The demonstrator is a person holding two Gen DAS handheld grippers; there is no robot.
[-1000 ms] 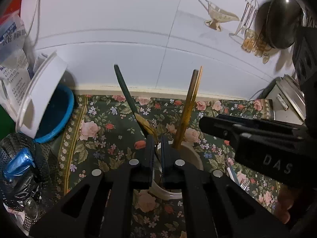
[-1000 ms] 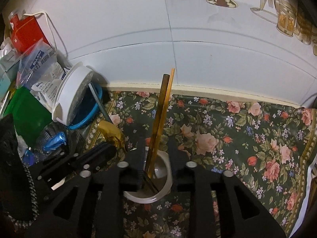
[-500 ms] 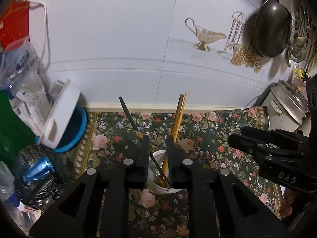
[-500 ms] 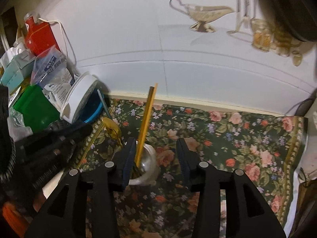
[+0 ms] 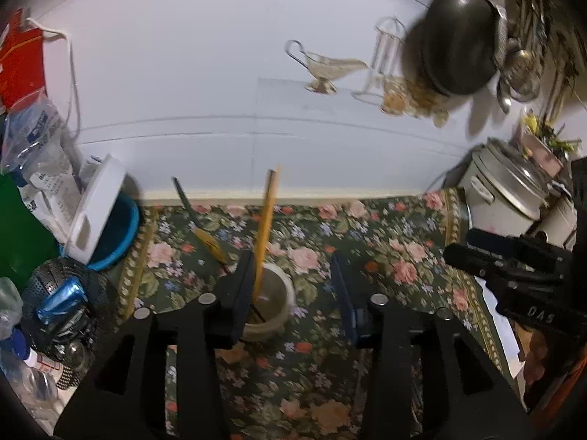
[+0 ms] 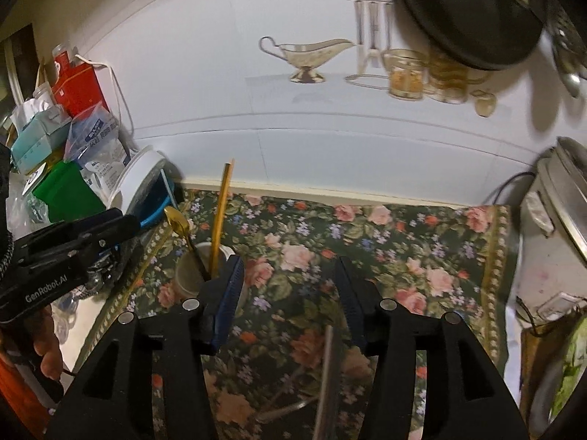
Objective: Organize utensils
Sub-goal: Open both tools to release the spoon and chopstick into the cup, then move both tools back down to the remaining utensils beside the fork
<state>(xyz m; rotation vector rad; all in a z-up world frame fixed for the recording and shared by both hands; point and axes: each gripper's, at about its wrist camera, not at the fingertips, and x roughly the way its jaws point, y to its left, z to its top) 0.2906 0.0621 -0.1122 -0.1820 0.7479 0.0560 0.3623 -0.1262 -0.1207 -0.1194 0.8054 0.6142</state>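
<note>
Two grippers are hanging near the round white cup (image 5: 269,295).
Left gripper (image 5: 291,289) and right gripper (image 6: 290,289) have jaws apart, holding nothing; tall wooden chopsticks (image 6: 221,216) and gold spoon (image 6: 179,225) are standing tidy inside.

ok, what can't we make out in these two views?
- Cup bottom and utensil tips: left view, hidden by the cup wall and a finger of the left tongs.
- Metal utensils below the right tongs: right view, blurred, cut off by the bottom edge.
- Hanging tools: left view, blurred.
</note>
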